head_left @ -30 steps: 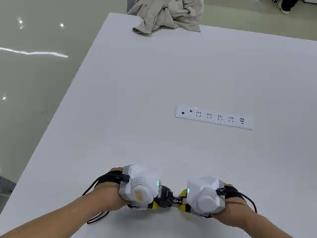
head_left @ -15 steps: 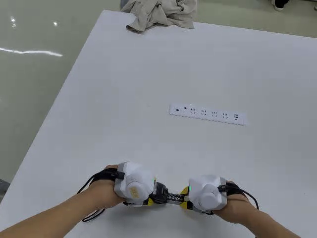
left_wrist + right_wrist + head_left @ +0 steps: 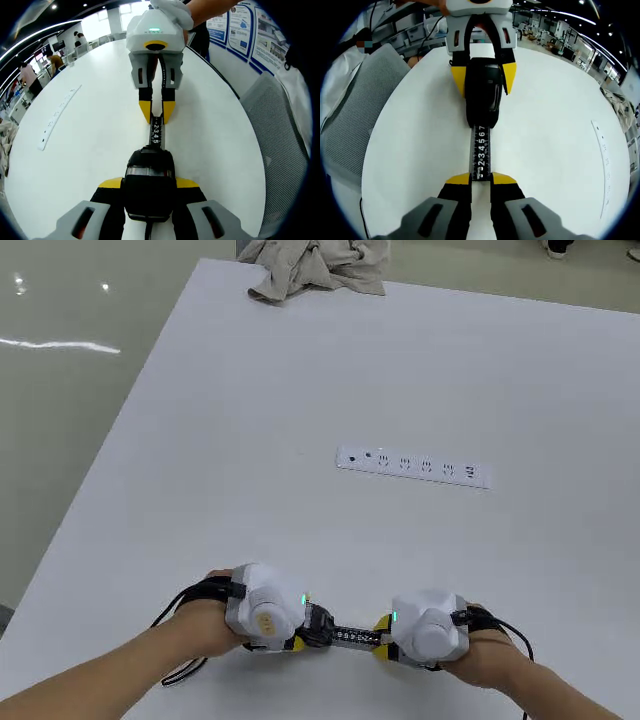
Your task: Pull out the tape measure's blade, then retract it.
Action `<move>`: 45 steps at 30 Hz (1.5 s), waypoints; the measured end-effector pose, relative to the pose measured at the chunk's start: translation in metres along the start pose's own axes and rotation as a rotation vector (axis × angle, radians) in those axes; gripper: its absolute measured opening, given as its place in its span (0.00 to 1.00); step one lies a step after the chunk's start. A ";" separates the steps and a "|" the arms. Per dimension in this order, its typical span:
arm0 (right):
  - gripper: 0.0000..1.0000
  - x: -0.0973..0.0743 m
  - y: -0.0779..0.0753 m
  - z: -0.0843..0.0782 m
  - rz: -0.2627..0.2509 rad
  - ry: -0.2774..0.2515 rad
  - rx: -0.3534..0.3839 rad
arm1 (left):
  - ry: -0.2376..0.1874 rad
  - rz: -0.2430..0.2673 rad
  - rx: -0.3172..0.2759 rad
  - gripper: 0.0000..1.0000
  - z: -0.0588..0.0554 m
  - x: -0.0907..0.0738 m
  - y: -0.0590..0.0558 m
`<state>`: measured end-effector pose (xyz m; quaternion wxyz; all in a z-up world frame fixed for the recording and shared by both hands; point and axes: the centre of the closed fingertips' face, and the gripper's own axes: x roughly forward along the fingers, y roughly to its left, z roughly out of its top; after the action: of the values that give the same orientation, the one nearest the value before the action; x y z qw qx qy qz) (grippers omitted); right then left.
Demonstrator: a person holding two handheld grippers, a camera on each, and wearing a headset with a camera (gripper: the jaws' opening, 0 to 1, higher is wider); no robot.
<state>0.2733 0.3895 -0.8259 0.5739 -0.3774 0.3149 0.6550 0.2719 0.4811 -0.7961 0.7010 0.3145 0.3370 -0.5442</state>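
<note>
On the white desk [image 3: 420, 370], near its front edge, the left tool [image 3: 149, 184] is clamped around the black tape measure [image 3: 485, 92]. The right tool [image 3: 481, 179] pinches the blade [image 3: 481, 150] at its tip, with a short numbered stretch bared between them. To pull well, hold the tape measure steady and draw the right tool straight away, level with the desk, so the blade neither twists nor slips free.

The right gripper [image 3: 480, 179] pinches the tip of the blade [image 3: 481, 150] between its yellow-tipped jaws. The blade runs along the white desk [image 3: 420, 140] to the black tape measure [image 3: 484, 105], which the left gripper [image 3: 483, 82] clamps. A power strip [image 3: 603, 155] lies near the desk's edge.
</note>
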 end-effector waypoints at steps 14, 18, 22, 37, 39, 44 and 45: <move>0.13 -0.013 0.001 -0.023 -0.010 0.016 0.023 | 0.010 -0.005 0.004 0.33 0.000 0.000 0.000; 0.13 -0.016 0.001 -0.029 -0.012 0.022 0.028 | 0.012 -0.005 0.003 0.33 0.000 0.000 0.000; 0.13 -0.021 0.002 -0.034 -0.014 0.028 0.032 | 0.014 -0.004 0.005 0.33 0.000 0.000 0.000; 0.12 -0.034 0.003 -0.055 -0.020 0.052 0.049 | 0.021 -0.002 0.006 0.33 0.000 0.000 -0.001; 0.12 -0.035 0.003 -0.058 -0.021 0.055 0.051 | 0.022 -0.002 0.006 0.33 -0.001 0.000 0.000; 0.12 -0.040 0.003 -0.065 -0.025 0.062 0.057 | 0.024 -0.003 0.007 0.33 -0.001 0.001 -0.001; 0.12 -0.042 0.003 -0.067 -0.027 0.065 0.056 | 0.025 -0.003 0.008 0.33 -0.001 0.001 -0.001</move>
<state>0.2812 0.3109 -0.8251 0.5823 -0.3866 0.3466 0.6256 0.2713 0.4814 -0.7973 0.6948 0.3235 0.3440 -0.5425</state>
